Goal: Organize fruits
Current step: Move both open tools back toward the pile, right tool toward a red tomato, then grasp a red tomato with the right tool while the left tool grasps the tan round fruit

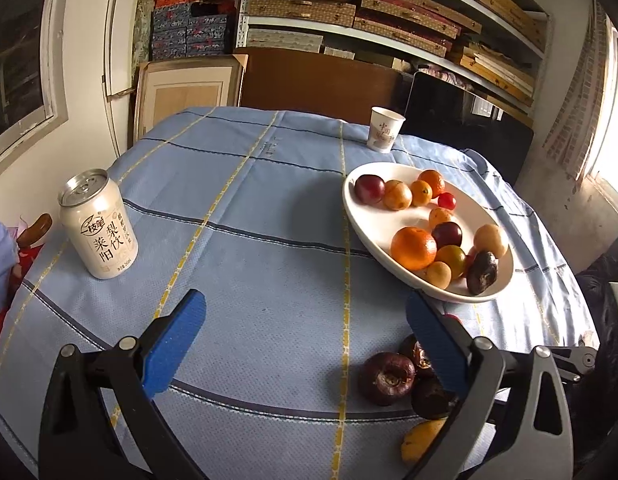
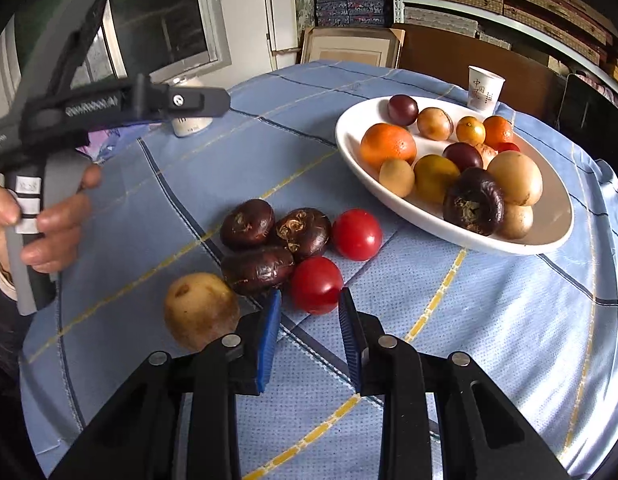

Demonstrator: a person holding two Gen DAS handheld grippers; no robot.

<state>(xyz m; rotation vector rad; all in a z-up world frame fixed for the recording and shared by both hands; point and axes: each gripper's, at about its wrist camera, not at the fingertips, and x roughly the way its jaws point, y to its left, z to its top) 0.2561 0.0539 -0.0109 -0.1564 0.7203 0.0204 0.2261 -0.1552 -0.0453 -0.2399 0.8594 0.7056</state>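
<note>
A white oval plate (image 2: 351,148) holds several fruits: oranges, dark plums, tan round fruits and a dark water chestnut (image 2: 473,201). It also shows in the left wrist view (image 1: 359,220). Loose on the blue cloth lie three dark water chestnuts (image 2: 265,246), two red tomatoes (image 2: 317,285) (image 2: 357,234) and a tan fruit (image 2: 201,310). My right gripper (image 2: 309,316) is open and empty, its tips just short of the near tomato. My left gripper (image 1: 305,316) is open wide and empty over bare cloth, with water chestnuts (image 1: 387,378) by its right finger.
A white drink can (image 1: 97,228) stands at the left of the table. A paper cup (image 1: 385,129) stands behind the plate. A yellow fruit (image 1: 421,438) lies near the table's front edge. Shelves of boxes and leaning boards are behind the table.
</note>
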